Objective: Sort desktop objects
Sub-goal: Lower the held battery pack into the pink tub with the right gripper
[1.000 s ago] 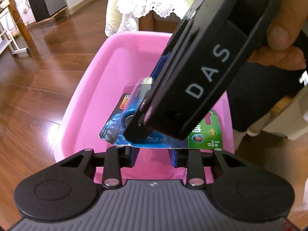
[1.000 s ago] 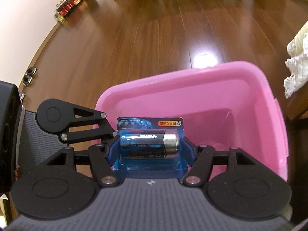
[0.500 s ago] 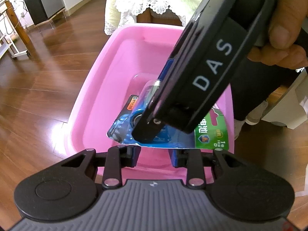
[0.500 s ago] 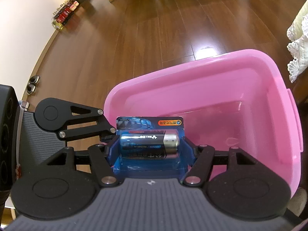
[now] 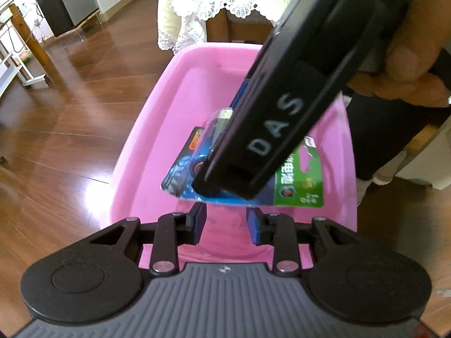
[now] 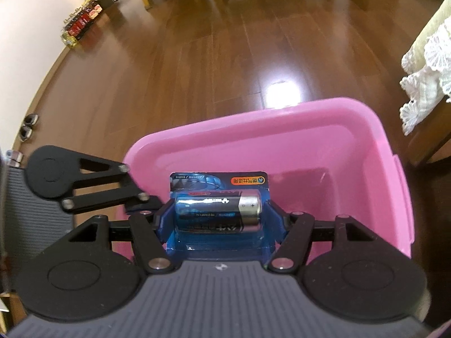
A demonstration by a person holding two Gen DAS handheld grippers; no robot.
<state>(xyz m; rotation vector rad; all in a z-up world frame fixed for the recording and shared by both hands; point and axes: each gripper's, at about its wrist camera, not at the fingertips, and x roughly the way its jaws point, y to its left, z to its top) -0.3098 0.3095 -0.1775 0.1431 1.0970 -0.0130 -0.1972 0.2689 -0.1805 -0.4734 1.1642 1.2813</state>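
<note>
A blister pack with one large battery (image 6: pixel 218 212) is clamped between the blue pads of my right gripper (image 6: pixel 218 217), over the near end of a pink plastic bin (image 6: pixel 253 118). In the left wrist view the same battery pack (image 5: pixel 298 186) hangs above the pink bin (image 5: pixel 135 140), and the right gripper's black body (image 5: pixel 282 112), held by a hand (image 5: pixel 408 56), covers most of it. My left gripper (image 5: pixel 225 222) is open just below the pack's lower edge, with nothing between its fingers. Its linkage (image 6: pixel 84 180) shows at the left of the right wrist view.
The bin stands on a brown wooden floor (image 6: pixel 197 56). A lace-edged cloth (image 5: pixel 197 8) hangs behind the bin. A rolling rack (image 5: pixel 19 64) stands far left; shoes (image 6: pixel 26 126) and bottles (image 6: pixel 81 25) sit by the wall.
The right gripper and the pack have risen a little clear of the left fingertips. The bin now sits further off in the left wrist view. Both grips are unchanged.
</note>
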